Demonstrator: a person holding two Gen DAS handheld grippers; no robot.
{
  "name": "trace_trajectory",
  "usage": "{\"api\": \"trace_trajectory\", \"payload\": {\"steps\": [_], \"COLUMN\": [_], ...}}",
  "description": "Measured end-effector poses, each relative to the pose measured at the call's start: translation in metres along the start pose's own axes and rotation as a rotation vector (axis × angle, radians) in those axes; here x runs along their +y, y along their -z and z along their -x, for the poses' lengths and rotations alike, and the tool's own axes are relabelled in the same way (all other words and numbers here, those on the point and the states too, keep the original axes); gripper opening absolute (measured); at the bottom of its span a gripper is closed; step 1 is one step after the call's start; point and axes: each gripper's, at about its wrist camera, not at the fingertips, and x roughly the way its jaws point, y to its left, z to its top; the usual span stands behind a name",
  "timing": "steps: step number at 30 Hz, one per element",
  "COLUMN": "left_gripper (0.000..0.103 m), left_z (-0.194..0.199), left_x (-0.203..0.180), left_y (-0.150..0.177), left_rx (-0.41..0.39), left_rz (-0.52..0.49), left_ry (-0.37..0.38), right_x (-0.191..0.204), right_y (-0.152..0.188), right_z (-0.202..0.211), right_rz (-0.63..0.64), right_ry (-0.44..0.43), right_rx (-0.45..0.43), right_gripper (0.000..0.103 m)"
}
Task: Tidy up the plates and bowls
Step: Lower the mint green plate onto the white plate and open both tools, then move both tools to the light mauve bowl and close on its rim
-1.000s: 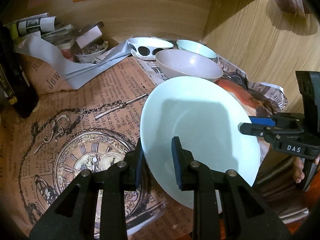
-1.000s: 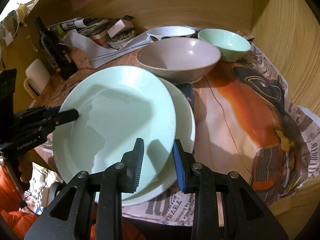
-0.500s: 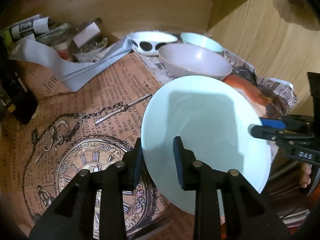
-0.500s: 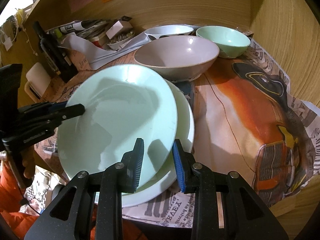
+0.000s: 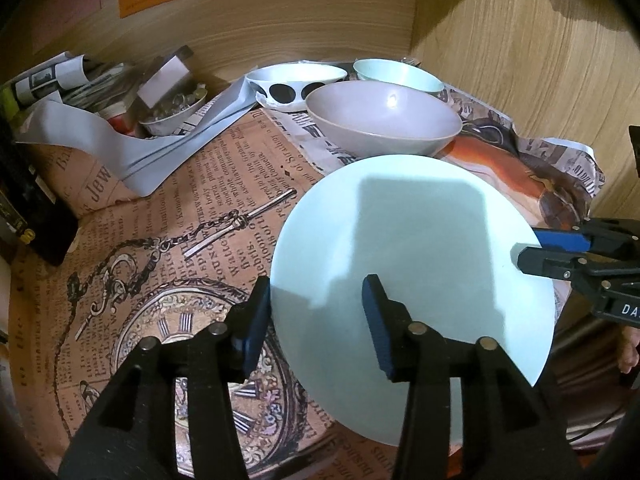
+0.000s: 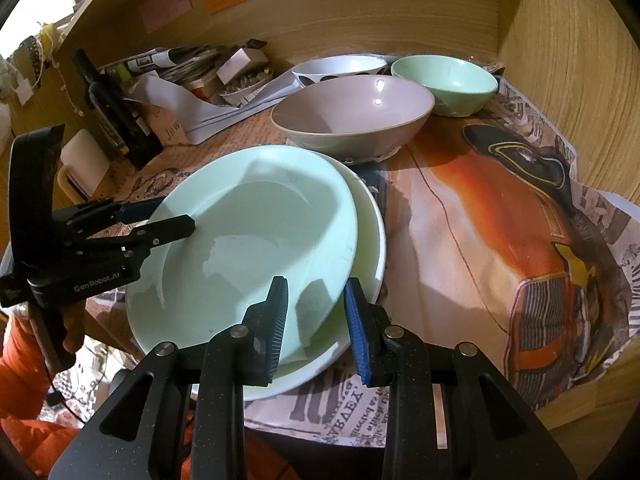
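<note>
A pale green plate lies tilted on a white plate at the table's near edge. My left gripper straddles its left rim. Its jaws are opening and the pads stand off the rim. My right gripper is shut on the plate's near-right rim. Behind the plates stand a large grey bowl, a small green bowl and a white bowl with black dots.
Printed paper covers the table. Rolled papers, a box and a small filled dish crowd the back left, beside a dark bottle. Wooden walls close the back and right. An orange sleeve shows below the table's edge.
My left gripper's jaws have spread apart and let go of the green plate's rim. The plate and my right gripper have hardly moved.
</note>
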Motion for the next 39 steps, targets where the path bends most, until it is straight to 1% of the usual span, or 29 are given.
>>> {"api": "trace_trajectory", "payload": {"steps": [2,4,5,9,10,12,15,16,18,22,24,26,28,32,36,39], "left_gripper": [0.046,0.047,0.047,0.047,0.049,0.054,0.061,0.063,0.064,0.064,0.064,0.064,0.064,0.064,0.064,0.064], "left_z": [0.002,0.006,0.009,0.024,0.03,0.038,0.051,0.056,0.059,0.059,0.053,0.045,0.035,0.009,-0.02,-0.043], "left_x": [0.002,0.004,0.005,0.009,0.011,0.013,0.016,0.017,0.019,0.023,0.026,0.028,0.031,0.035,0.034,0.035], "left_y": [0.0,0.001,0.001,-0.003,-0.006,-0.01,-0.019,-0.024,-0.03,-0.048,-0.057,-0.068,-0.077,-0.099,-0.112,-0.119], "left_rx": [-0.005,-0.019,-0.027,-0.073,-0.094,-0.128,-0.191,-0.213,-0.24,-0.276,-0.273,-0.261,-0.241,-0.194,-0.157,-0.111], "left_rz": [0.006,0.012,0.012,0.022,0.03,0.038,0.042,0.042,0.041,0.041,0.052,0.063,0.073,0.083,0.067,0.061], "left_ry": [0.019,0.022,0.019,0.016,0.02,0.02,0.003,-0.003,-0.006,-0.002,0.009,0.024,0.042,0.07,0.051,0.064], "right_x": [0.002,0.004,0.003,-0.005,-0.006,-0.009,-0.012,-0.014,-0.016,-0.021,-0.024,-0.029,-0.033,-0.041,-0.053,-0.06], "right_y": [0.001,0.0,0.0,-0.006,-0.008,-0.012,-0.02,-0.023,-0.031,-0.046,-0.054,-0.062,-0.07,-0.084,-0.097,-0.104], "right_z": [0.002,0.008,0.012,0.025,0.026,0.028,0.029,0.029,0.03,0.031,0.03,0.028,0.027,0.019,0.002,-0.011], "right_rz": [0.015,0.037,0.043,0.02,0.015,0.003,-0.003,-0.006,-0.013,-0.021,-0.025,-0.032,-0.04,-0.049,-0.067,-0.074], "right_ry": [0.029,0.076,0.082,0.087,0.088,0.089,0.092,0.092,0.093,0.093,0.101,0.102,0.116,0.129,0.136,0.15], "right_rx": [-0.014,-0.043,-0.055,-0.101,-0.109,-0.128,-0.154,-0.166,-0.191,-0.225,-0.238,-0.249,-0.267,-0.275,-0.255,-0.24], "right_gripper": [0.027,0.027,0.027,0.031,0.034,0.037,0.038,0.04,0.045,0.046,0.046,0.05,0.059,0.059,0.059,0.059]}}
